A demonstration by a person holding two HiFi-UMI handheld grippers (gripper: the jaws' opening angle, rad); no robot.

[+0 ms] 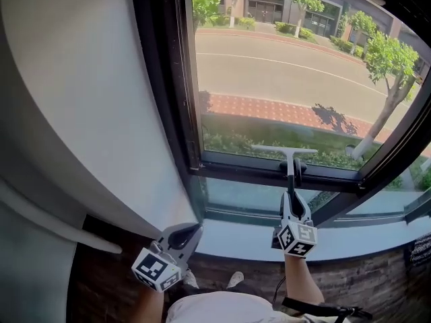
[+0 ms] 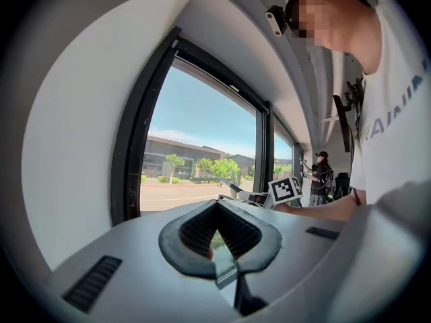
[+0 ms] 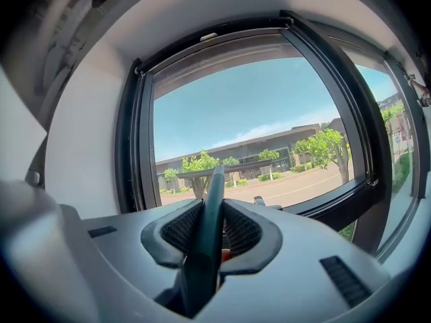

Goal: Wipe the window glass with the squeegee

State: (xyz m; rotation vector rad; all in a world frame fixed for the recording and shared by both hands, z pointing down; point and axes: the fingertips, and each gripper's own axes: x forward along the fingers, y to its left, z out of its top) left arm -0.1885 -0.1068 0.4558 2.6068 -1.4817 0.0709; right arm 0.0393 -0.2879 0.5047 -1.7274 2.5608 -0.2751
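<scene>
I am holding my right gripper [image 1: 292,202] out toward the window glass [image 1: 283,79], clamping the squeegee [image 1: 288,155] by its handle. My left gripper [image 1: 191,232] is hanging low, jaws together on nothing.

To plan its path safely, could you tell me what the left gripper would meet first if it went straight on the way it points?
Probably the low window pane above the sill, close to the white wall. Nothing stands between it and the left gripper, though depth is unclear.
</scene>
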